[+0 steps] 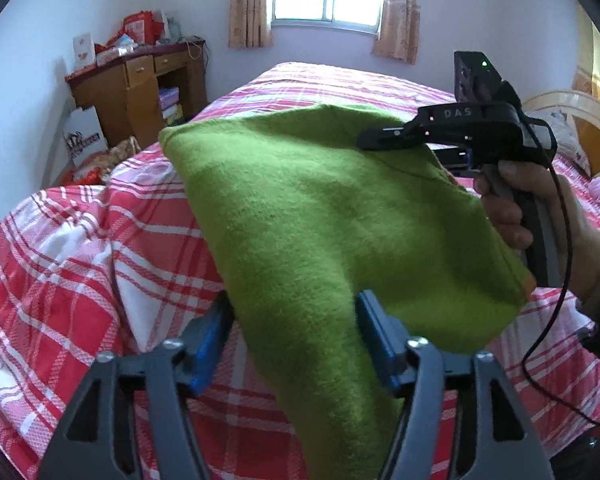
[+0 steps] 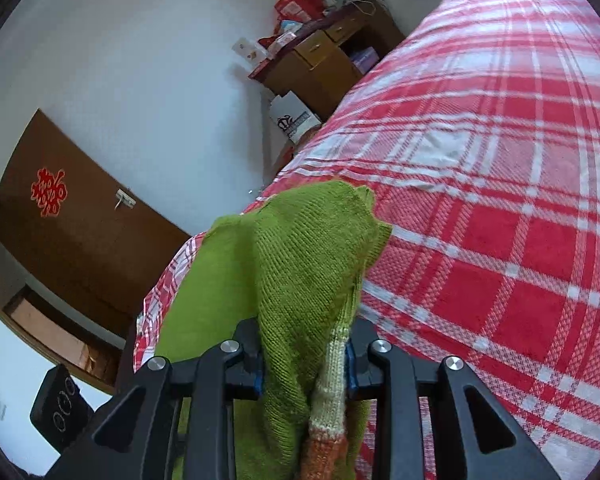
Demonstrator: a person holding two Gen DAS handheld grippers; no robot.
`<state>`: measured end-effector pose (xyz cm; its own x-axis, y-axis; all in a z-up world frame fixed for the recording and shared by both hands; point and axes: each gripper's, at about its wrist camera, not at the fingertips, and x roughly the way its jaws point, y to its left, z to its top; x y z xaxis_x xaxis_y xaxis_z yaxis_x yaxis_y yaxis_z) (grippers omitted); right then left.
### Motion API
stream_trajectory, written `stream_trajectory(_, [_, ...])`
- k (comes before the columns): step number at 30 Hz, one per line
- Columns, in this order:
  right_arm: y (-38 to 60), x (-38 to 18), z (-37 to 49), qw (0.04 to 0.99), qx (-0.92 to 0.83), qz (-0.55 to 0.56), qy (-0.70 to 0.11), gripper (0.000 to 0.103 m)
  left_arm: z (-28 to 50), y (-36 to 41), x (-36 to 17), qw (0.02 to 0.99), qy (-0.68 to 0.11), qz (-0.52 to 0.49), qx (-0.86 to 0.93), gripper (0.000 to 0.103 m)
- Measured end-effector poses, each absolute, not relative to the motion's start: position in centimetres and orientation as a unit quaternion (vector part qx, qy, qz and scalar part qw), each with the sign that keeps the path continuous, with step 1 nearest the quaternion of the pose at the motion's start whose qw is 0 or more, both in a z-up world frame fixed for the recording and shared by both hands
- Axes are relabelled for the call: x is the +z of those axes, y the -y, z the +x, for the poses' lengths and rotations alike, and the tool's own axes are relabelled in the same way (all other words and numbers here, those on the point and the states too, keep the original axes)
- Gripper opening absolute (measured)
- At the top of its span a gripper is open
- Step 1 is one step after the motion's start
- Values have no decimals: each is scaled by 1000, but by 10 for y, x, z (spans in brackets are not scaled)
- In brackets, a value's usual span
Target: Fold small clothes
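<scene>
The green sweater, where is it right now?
In both wrist views the green sweater hangs over the plaid bed, pinched by the right gripper, its near edge between the open left gripper fingers.

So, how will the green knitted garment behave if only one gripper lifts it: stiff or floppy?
Probably floppy: the green knitted garment sags between the left gripper and the right gripper. It bunches into folds at the right pads, so it likely drapes. The fuzzy knit seems unlikely to slip.
</scene>
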<state>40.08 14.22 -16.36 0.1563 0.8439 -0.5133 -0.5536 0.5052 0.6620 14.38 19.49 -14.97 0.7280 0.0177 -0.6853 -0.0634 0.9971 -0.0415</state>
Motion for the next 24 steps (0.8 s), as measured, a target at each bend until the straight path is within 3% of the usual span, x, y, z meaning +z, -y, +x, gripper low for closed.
stream_trajectory(9, [-140, -174, 399, 754, 452, 154, -451, 35, 144, -202, -159, 925, -373, -55, 35, 90])
stream_trajectory(22, [-126, -183, 396, 766, 427, 148, -458, 50, 138, -205, -133, 937, -341, -43, 62, 94])
stream_trajectory(24, [-127, -178, 394, 778, 415, 128, -454, 53, 138, -213, -124, 942, -325, -44, 75, 99])
